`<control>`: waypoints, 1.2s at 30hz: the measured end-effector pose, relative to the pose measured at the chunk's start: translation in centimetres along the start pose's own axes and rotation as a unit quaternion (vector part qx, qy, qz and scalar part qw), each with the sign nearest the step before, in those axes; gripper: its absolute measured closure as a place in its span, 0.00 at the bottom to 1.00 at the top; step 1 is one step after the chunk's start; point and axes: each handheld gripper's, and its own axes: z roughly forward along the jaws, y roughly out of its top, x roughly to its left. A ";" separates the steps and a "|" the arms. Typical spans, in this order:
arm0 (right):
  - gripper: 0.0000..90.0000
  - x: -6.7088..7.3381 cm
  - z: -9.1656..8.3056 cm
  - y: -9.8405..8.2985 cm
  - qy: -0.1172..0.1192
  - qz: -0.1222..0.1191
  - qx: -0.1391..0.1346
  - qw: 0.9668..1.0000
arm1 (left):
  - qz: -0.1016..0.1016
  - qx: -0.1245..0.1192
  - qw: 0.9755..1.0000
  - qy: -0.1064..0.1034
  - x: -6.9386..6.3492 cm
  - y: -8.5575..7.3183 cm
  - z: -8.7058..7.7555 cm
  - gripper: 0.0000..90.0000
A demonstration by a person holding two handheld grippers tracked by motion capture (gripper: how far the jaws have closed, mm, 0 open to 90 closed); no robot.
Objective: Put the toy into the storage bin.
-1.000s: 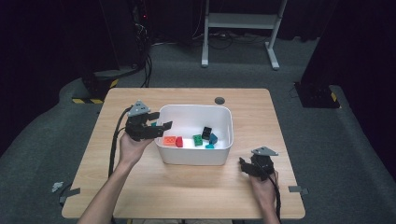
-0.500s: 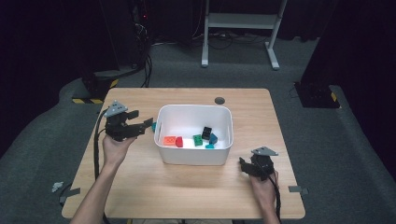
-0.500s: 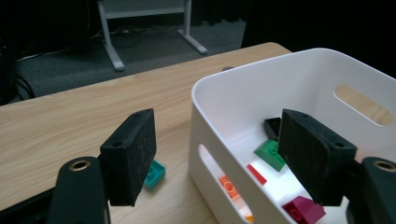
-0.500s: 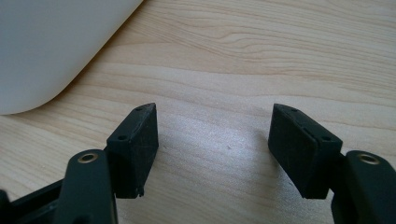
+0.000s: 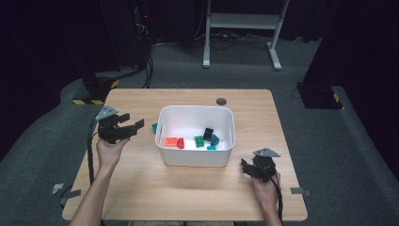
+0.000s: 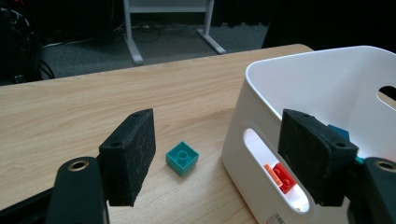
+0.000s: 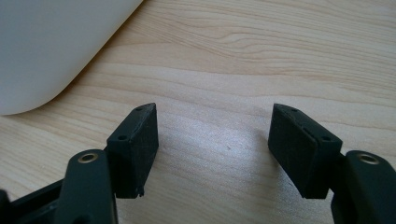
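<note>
By the tabletop's left side, just beside the white bin (image 5: 195,160), sits a small teal block (image 6: 182,158); it looks light, hard and smooth; pinch its flat sides; the left gripper (image 6: 217,161) jaws have just been opening, nothing between them; the right gripper (image 7: 212,151) jaws stand apart, empty.

My fingers (image 6: 130,156) wear matt black pads, finely grained like dense foam, on smooth dark plastic arms. The surface (image 5: 141,188) is pale wood with a clear grain and a soft sheen. The white bin (image 6: 261,93) is smooth, slightly glossy plastic. The teal brick (image 6: 182,157) beside it is shiny moulded plastic.
</note>
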 end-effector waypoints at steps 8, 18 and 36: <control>0.37 0.0 0.0 0.0 0.000 0.000 0.000 1.000 | -0.001 0.018 1.000 0.011 0.7 -0.8 0.8 0.27; 0.37 0.0 0.0 0.0 0.000 0.000 0.000 1.000 | 0.000 0.027 1.000 0.013 0.9 -1.5 2.0 0.26; 0.37 0.0 0.0 0.0 0.000 -0.001 0.000 1.000 | -0.001 0.056 0.998 0.032 1.6 -2.9 5.5 0.25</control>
